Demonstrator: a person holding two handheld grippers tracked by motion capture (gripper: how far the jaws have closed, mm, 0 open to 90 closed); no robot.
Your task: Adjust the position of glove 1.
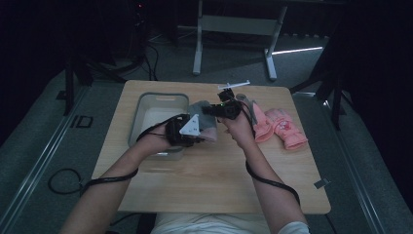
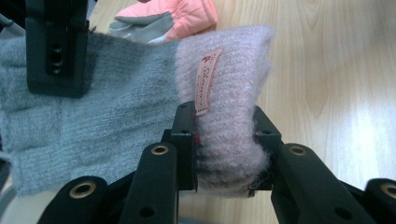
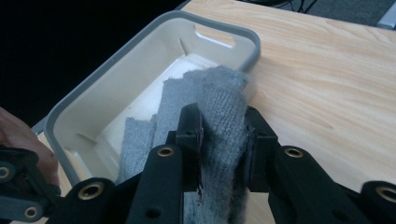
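I hold a knitted glove (image 1: 200, 111) between both grippers, above the table beside a grey bin (image 1: 163, 95). The glove is grey (image 2: 116, 107) with a fuzzy pale pink cuff (image 2: 231, 70) that carries a small label. My left gripper (image 2: 224, 140) is shut on the cuff; in the high view it (image 1: 204, 134) sits at the bin's right side. My right gripper (image 3: 223, 140) is shut on the grey finger end (image 3: 219, 93), which hangs over the bin's rim (image 3: 93, 88). One of its jaws also pinches the grey knit at the top left of the left gripper view.
A pair of pink gloves (image 1: 281, 127) lies on the wooden table (image 1: 209, 180) to the right; they (image 2: 173, 18) also show behind the held glove. A small white tool (image 1: 234, 86) rests near the far edge. The bin's white inside (image 3: 140, 102) holds nothing else I can see.
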